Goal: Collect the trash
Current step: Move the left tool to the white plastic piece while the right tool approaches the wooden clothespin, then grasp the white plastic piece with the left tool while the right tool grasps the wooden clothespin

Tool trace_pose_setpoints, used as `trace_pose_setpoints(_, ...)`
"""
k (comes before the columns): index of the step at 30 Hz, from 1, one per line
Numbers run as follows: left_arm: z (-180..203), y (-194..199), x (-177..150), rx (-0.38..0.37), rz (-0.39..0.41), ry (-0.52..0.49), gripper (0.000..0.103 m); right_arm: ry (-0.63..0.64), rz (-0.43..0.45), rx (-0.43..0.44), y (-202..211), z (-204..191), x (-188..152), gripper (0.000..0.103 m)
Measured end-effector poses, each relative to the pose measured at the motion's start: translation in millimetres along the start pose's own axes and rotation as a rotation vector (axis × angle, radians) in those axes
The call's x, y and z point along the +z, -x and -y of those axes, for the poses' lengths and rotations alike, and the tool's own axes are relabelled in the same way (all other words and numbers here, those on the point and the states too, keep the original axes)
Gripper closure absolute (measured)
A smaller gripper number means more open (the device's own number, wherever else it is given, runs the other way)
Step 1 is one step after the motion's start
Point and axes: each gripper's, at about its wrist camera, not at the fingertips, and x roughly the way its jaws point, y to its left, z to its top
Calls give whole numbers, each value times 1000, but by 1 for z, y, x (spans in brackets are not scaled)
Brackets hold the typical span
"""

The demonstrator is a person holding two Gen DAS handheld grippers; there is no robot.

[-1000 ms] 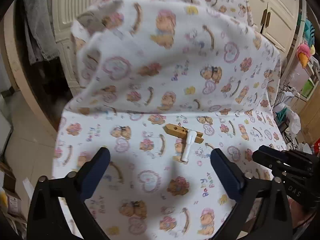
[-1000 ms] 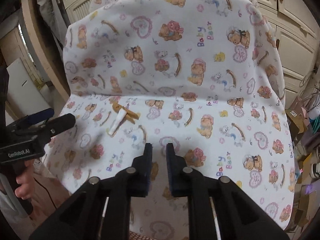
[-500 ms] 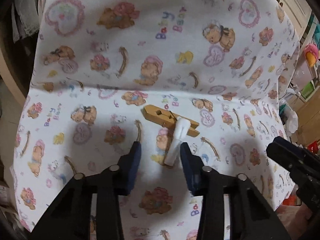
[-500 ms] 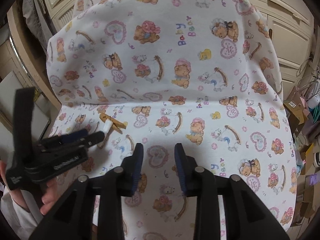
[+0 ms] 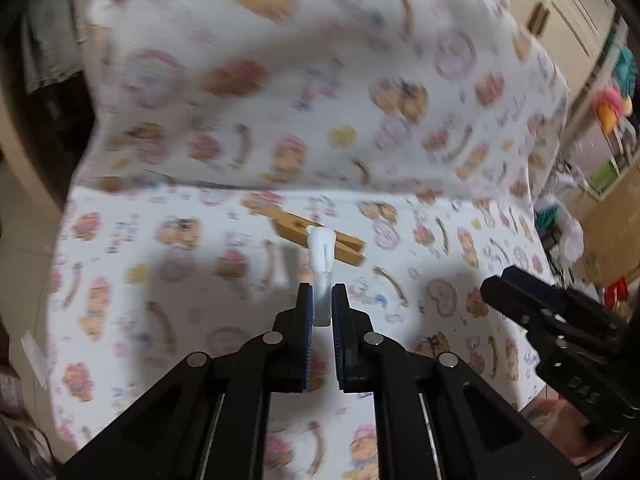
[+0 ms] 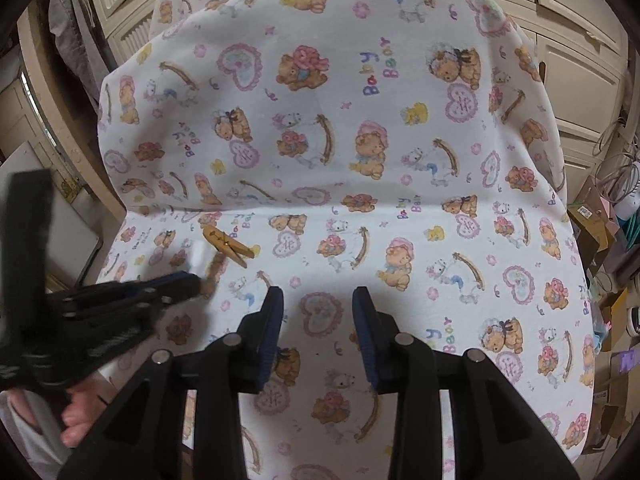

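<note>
A small white rolled scrap (image 5: 319,256) lies on the seat of a chair draped in teddy-bear cloth (image 6: 420,224), its far end resting against a wooden clothespin (image 5: 348,246). My left gripper (image 5: 321,292) is closing on the scrap's near end, and the blue pads touch it on both sides. In the right wrist view the left gripper (image 6: 188,280) reaches in from the left, just below the clothespin (image 6: 228,244), and the scrap (image 6: 198,254) is a blur there. My right gripper (image 6: 318,300) hovers over the seat's middle, partly open and holding nothing.
Cream cupboard doors (image 6: 576,64) stand behind the chair. Cardboard boxes and clutter (image 6: 600,220) crowd the floor to the right. A hand (image 6: 76,420) holds the left gripper at the lower left. Colourful items sit on shelves (image 5: 612,108) at the right.
My left gripper moved forward and down to the white scrap and its jaws came together around it. My right gripper's jaws parted a little; that hand stayed in place.
</note>
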Motion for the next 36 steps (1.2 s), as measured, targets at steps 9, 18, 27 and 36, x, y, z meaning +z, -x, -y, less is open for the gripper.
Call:
trace_pose_setpoints(9, -45, 10, 1, 126, -10, 56, 95, -9, 51, 6, -18, -29, 16, 61)
trace_pose_setpoints(18, -75, 8, -10, 127, -96, 103, 95, 35, 94, 58, -52, -66, 37, 10)
trace_pose_setpoints(27, -77, 6, -10, 143, -116, 83, 95, 138, -22, 9, -92, -85, 28, 33)
trace_pose_setpoints(36, -79, 20, -13, 157, -96, 75, 95, 172, -14, -10, -82, -86, 14, 88)
